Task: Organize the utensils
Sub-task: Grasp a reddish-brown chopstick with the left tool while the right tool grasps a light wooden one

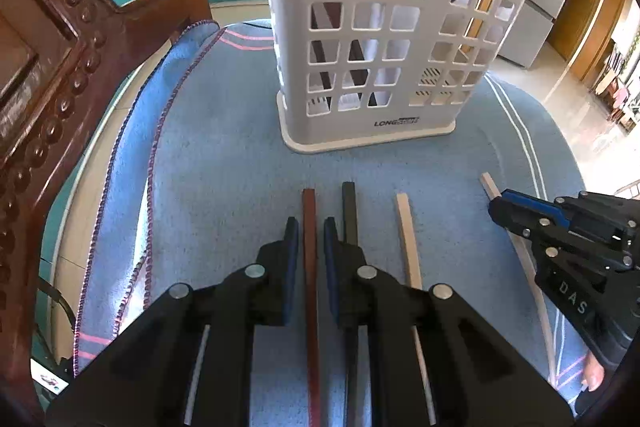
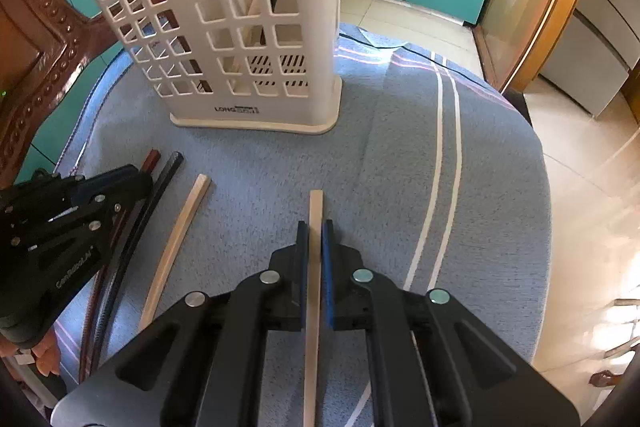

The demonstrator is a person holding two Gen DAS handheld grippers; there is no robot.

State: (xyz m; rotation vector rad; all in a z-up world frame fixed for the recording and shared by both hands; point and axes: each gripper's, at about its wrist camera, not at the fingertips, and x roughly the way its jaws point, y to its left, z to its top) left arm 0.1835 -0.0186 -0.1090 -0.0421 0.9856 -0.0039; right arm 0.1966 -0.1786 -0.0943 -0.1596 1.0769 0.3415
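The white holder (image 1: 384, 27) reads "LONG…", the rest perhaps too blurred.

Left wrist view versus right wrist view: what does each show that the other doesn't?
Only the left wrist view shows the left tongs straddling the red-brown chopstick. Only the right wrist view shows the right tongs closed on a pale chopstick. Both show the white basket, the blue cloth and the black chopstick.

Black plastic left gripper (image 1: 311, 227), blue pads (image 1: 329, 239) lining the fingers, round silver screws at the linkage joints. Same build on right gripper (image 2: 315, 231) (white lettering partly legible on the housings). Bare skin of fingertips (image 1: 594, 373) beneath.
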